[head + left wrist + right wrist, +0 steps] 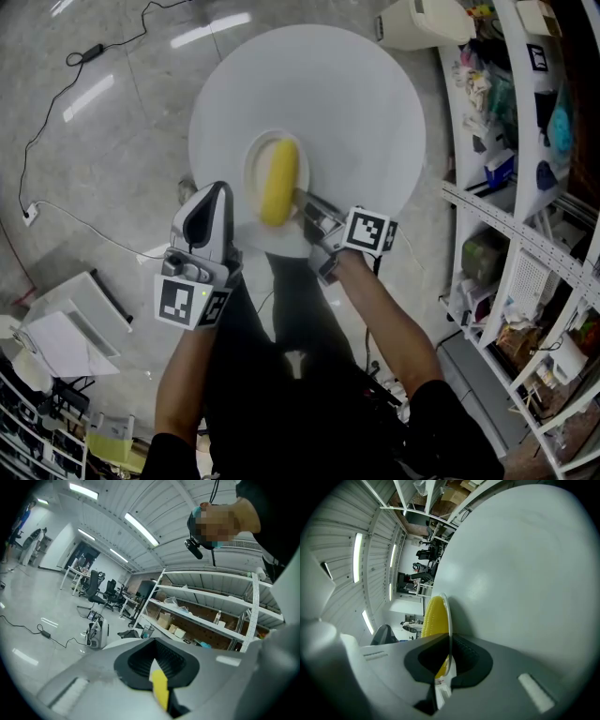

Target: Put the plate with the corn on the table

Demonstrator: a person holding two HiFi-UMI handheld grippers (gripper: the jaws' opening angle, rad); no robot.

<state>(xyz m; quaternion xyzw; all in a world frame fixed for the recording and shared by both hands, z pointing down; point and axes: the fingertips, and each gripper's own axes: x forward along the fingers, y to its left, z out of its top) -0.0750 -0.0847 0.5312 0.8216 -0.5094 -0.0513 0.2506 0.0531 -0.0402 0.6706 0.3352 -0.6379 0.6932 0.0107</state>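
Observation:
A yellow corn cob (279, 181) lies on a small white plate (255, 161). In the head view the plate is over the near part of a round white table (356, 103). My right gripper (305, 208) is shut on the plate's near right rim. In the right gripper view the plate (447, 620) stands edge-on between the jaws, with the corn (433, 618) to its left and the table (520, 573) to its right. Whether the plate touches the table I cannot tell. My left gripper (211, 202) is beside the plate's left, shut and holding nothing (157, 667).
A shelving rack (525, 187) full of goods stands at the right, close to the table. A white box (66, 328) sits on the floor at the lower left. Cables (56, 84) run across the grey floor. A white device (417, 23) stands beyond the table.

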